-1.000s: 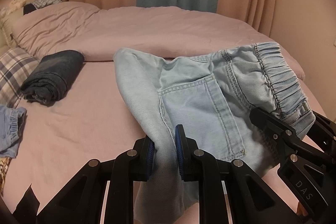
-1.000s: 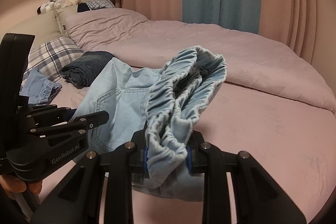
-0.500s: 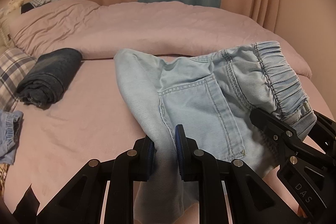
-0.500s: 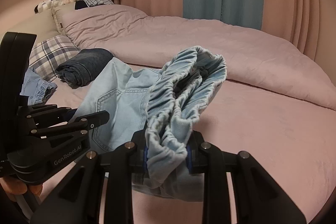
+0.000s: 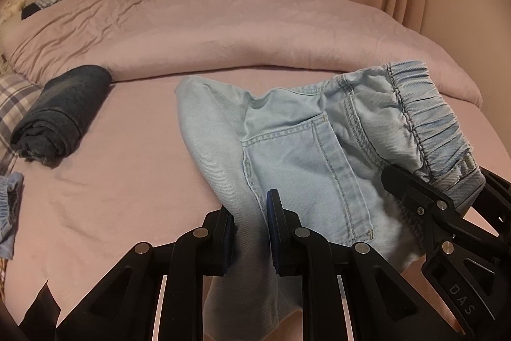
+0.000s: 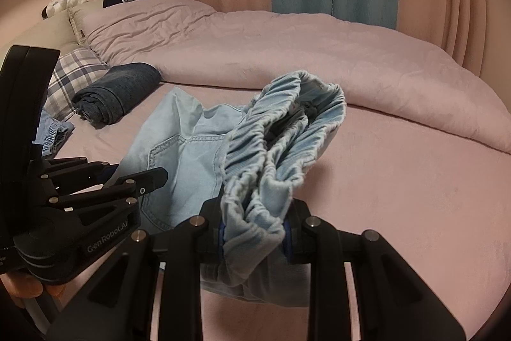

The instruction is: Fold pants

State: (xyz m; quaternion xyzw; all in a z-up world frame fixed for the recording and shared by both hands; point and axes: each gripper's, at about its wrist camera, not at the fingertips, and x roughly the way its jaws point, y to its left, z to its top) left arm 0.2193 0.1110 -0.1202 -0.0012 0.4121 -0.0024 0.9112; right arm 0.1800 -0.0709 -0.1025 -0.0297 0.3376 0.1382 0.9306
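Note:
Light blue denim pants (image 5: 303, 149) with an elastic waistband (image 5: 428, 117) are held above the pink bed between both grippers. My left gripper (image 5: 250, 226) is shut on the fabric near the seat, below the back pocket. My right gripper (image 6: 254, 232) is shut on the bunched waistband (image 6: 281, 130). In the left wrist view the right gripper (image 5: 431, 206) is at the lower right, against the waistband. In the right wrist view the left gripper (image 6: 105, 181) is at the left, and the pants (image 6: 185, 155) spread between the two.
The pink bed sheet (image 5: 111, 181) lies below. A rolled pink duvet (image 5: 239, 37) runs across the back. Folded dark jeans (image 5: 60, 114) lie at the left, by a plaid pillow (image 6: 73, 75). Another light blue garment (image 5: 9, 206) is at the far left edge.
Both grippers keep their hold on the pants. The views have shifted slightly forward over the bed; the dark jeans and pillow sit a little further left in frame.

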